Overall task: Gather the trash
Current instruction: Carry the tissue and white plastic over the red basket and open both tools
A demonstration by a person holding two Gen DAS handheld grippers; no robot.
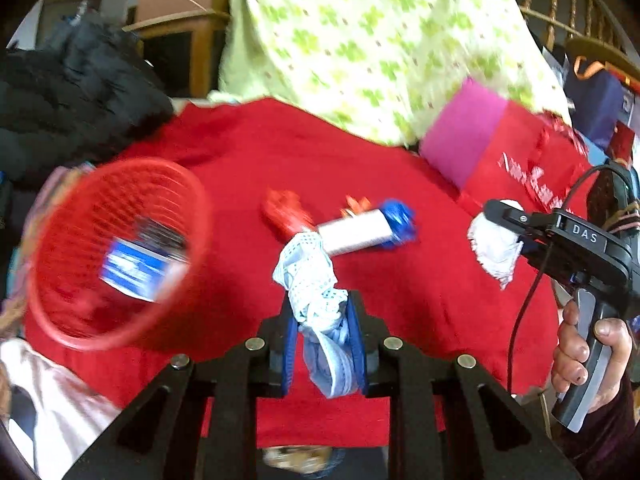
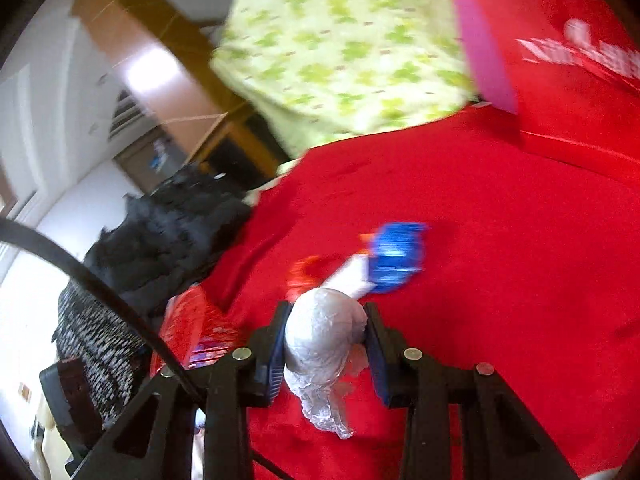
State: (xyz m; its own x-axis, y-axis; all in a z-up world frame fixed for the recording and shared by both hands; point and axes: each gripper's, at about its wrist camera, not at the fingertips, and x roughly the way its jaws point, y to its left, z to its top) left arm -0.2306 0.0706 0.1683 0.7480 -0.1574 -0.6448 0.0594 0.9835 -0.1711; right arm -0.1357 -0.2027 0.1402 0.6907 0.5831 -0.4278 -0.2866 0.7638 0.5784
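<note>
My left gripper (image 1: 323, 312) is shut on a crumpled pale-blue and white dotted wrapper (image 1: 310, 276), lifted above the red cloth (image 1: 248, 152). My right gripper (image 2: 326, 328) is shut on a white crumpled plastic wad (image 2: 320, 340); the same wad (image 1: 494, 246) shows in the left wrist view at the tip of the right gripper (image 1: 496, 216), held by a hand (image 1: 576, 356). A red mesh basket (image 1: 56, 312) at the left holds a blue and white packet (image 1: 140, 268). On the cloth lie a white and blue wrapper (image 1: 360, 232) (image 2: 394, 260) and a red wrapper (image 1: 284, 212) (image 2: 304, 274).
A green-patterned bundle (image 1: 360, 40) and a red and pink bag (image 1: 516, 148) stand behind the cloth. A black padded jacket (image 1: 72, 92) lies at the left. Wooden rails (image 1: 560, 4) run at the back right. A cable (image 2: 80, 276) crosses the right wrist view.
</note>
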